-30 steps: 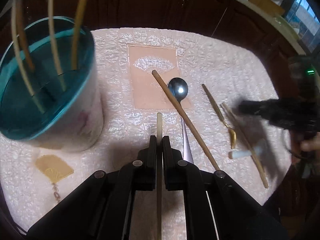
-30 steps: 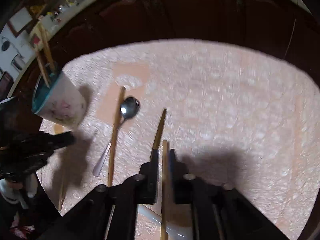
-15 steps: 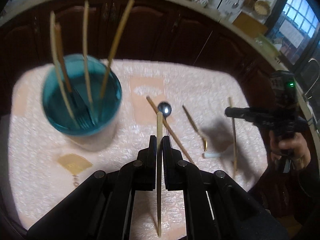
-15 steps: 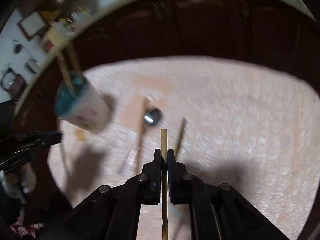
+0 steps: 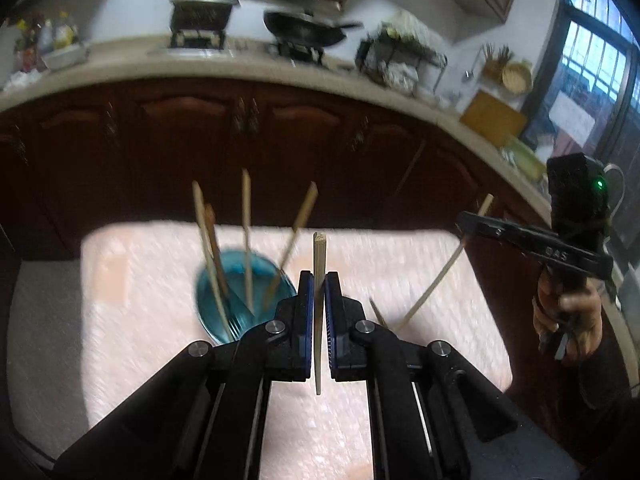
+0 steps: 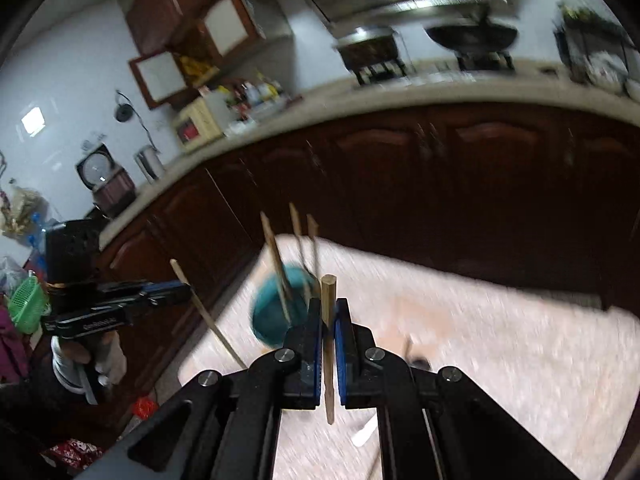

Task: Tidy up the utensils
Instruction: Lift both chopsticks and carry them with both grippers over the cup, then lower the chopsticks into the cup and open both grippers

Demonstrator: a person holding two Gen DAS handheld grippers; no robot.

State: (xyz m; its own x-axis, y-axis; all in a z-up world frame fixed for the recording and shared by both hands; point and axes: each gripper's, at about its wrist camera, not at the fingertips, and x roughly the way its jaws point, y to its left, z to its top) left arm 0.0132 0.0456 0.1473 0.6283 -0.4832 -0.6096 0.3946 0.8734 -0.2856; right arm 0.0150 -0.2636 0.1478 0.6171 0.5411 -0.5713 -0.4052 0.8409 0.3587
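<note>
Left hand-held gripper (image 5: 319, 304): clenched on one chopstick (image 5: 319, 280). Right hand-held gripper (image 6: 328, 320): clenched on another chopstick (image 6: 329, 320). Both are held above the table (image 5: 140, 320), near the blue cup (image 5: 240, 300). Risk: cup could be tipped by angled insertion against crowded sticks.

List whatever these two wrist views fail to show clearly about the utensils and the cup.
- Cup: left wrist view, motion blur and the left gripper hide its near side; the utensils' lower ends inside are smeared.
- Utensils lying on the tablecloth: right wrist view, blurred streaks partly behind the right gripper; types unreadable.
- Each held chopstick: its lower end and the cloth below are hidden by the gripper bodies.
</note>
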